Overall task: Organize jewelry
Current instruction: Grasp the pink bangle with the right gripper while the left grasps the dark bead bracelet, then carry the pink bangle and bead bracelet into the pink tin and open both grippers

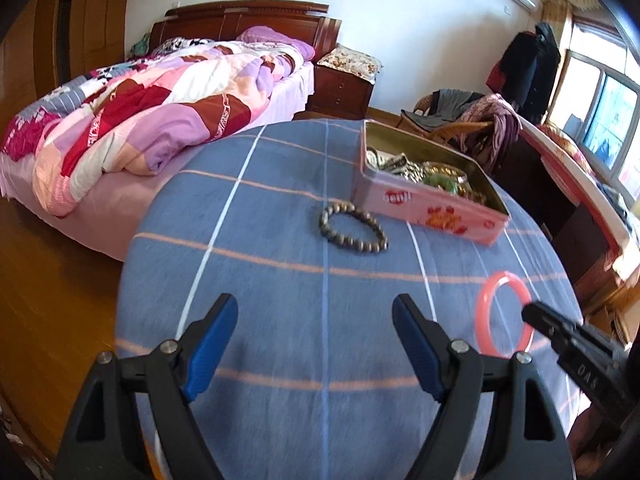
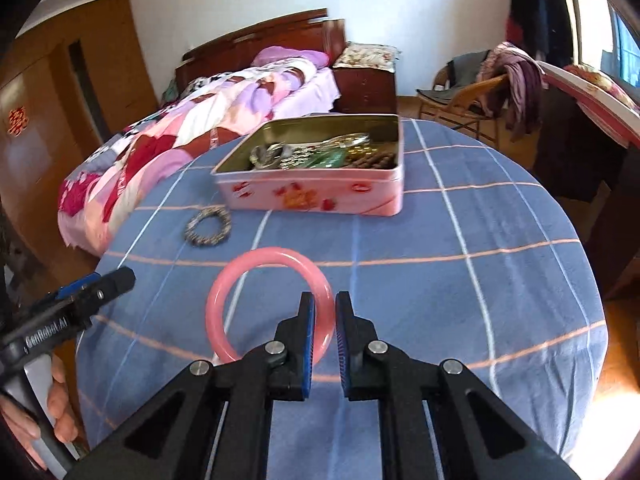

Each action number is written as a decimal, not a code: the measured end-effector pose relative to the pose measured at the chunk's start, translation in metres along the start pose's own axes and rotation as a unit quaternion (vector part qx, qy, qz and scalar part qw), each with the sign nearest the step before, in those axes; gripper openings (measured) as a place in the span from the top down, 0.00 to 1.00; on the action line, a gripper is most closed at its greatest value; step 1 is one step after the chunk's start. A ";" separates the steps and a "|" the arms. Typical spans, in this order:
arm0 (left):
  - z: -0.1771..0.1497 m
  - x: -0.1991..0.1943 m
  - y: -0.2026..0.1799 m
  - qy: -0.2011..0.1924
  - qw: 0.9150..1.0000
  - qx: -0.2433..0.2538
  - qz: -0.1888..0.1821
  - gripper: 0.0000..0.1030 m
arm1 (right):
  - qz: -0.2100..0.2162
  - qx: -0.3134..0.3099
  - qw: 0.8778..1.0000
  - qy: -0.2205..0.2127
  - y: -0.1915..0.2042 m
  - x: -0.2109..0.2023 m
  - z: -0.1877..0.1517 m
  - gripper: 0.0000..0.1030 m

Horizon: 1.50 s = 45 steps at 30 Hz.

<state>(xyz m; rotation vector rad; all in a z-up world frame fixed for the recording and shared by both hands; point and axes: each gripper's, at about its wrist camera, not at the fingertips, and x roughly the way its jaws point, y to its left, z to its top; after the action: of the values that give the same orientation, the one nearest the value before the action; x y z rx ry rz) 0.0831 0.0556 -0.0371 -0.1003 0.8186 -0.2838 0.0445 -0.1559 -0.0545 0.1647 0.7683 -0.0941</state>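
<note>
I am working in a home bedroom: an unmade bed (image 1: 160,120) with wooden headboard (image 1: 248,20), a nightstand (image 1: 340,88), clothes draped on a chair (image 1: 460,120)

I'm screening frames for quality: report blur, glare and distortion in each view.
Left wrist view: fisheye bends the table edge; window is blown out; pink bangle looks smeared; bead bracelet is fairly sharp. Right wrist view: same bending; tin is soft; a sun patch glares at lower right; right gripper is crisp.
</note>
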 end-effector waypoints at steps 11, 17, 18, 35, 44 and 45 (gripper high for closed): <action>0.037 0.058 -0.018 0.021 0.999 -0.020 0.017 0.32 | 0.025 0.029 0.999 0.032 -0.011 0.023 -0.005 0.91; 0.037 0.081 -0.020 0.040 0.998 -0.036 0.039 0.42 | 0.040 0.047 0.997 0.049 -0.017 0.031 -0.007 0.91; 0.037 0.081 -0.023 0.041 0.998 -0.030 0.043 0.43 | 0.041 0.046 0.997 0.052 -0.016 0.032 -0.007 0.91; 0.029 0.053 -0.026 0.025 0.998 -0.020 -0.047 0.92 | 0.046 0.051 0.996 0.053 -0.018 0.033 -0.007 0.91; 0.016 0.018 -0.027 -0.001 0.995 -0.008 -0.095 0.92 | 0.027 0.051 0.998 0.025 -0.019 0.020 -0.007 0.91; 0.015 0.012 -0.029 -0.008 0.995 0.003 -0.099 0.92 | 0.022 0.050 0.998 0.020 -0.019 0.017 -0.007 0.91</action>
<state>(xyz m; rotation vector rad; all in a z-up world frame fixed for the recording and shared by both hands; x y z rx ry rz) 0.0959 0.0237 -0.0297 -0.1786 0.7936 -0.4710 0.0490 -0.1734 -0.0735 0.2789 0.8001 -0.0875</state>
